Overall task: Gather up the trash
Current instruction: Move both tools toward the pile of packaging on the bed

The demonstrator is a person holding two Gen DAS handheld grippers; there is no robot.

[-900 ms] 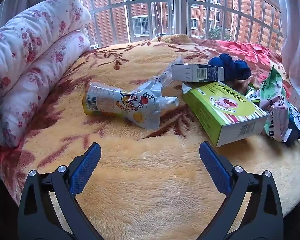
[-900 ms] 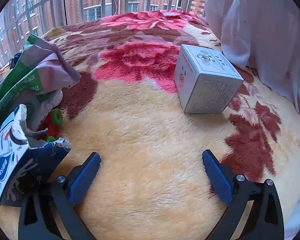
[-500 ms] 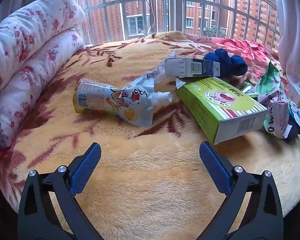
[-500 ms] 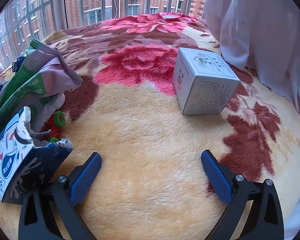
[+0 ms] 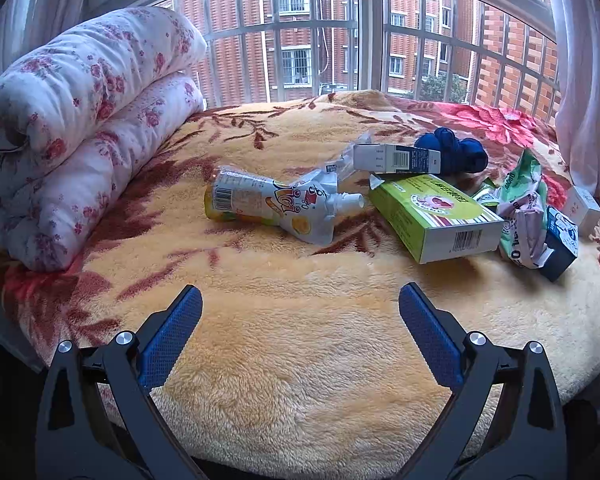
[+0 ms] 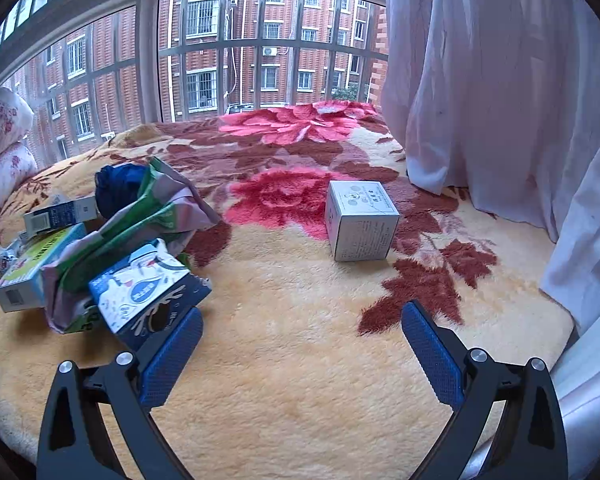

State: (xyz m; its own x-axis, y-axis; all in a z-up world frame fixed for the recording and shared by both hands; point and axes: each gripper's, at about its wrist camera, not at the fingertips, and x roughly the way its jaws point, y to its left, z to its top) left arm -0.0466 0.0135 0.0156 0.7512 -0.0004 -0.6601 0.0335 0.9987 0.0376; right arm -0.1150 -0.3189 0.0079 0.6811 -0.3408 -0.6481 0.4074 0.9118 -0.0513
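Observation:
Trash lies scattered on a fuzzy floral blanket (image 5: pixel 300 340). A spouted drink pouch (image 5: pixel 276 204) lies ahead of my left gripper (image 5: pixel 300 312), which hangs open and empty well short of it. Right of the pouch are a green box (image 5: pixel 432 210), a slim white-and-blue carton (image 5: pixel 396 158), a crumpled green wrapper (image 5: pixel 522 204) and a torn blue milk carton (image 5: pixel 560 242). My right gripper (image 6: pixel 302 334) is open and empty. The milk carton (image 6: pixel 144 296) sits just beyond its left finger (image 6: pixel 172 356), and a white cube box (image 6: pixel 360 220) stands farther ahead.
A rolled floral quilt (image 5: pixel 72 128) lines the left side. A dark blue bundle of cloth (image 5: pixel 452 150) lies behind the cartons. Barred windows (image 5: pixel 320 40) close off the far side, and pale curtains (image 6: pixel 500 100) hang at the right. The blanket's front edge drops off below both grippers.
Both grippers have pulled back and risen, so the trash looks smaller and more of the windows shows. Both stay open; nothing on the blanket has moved.

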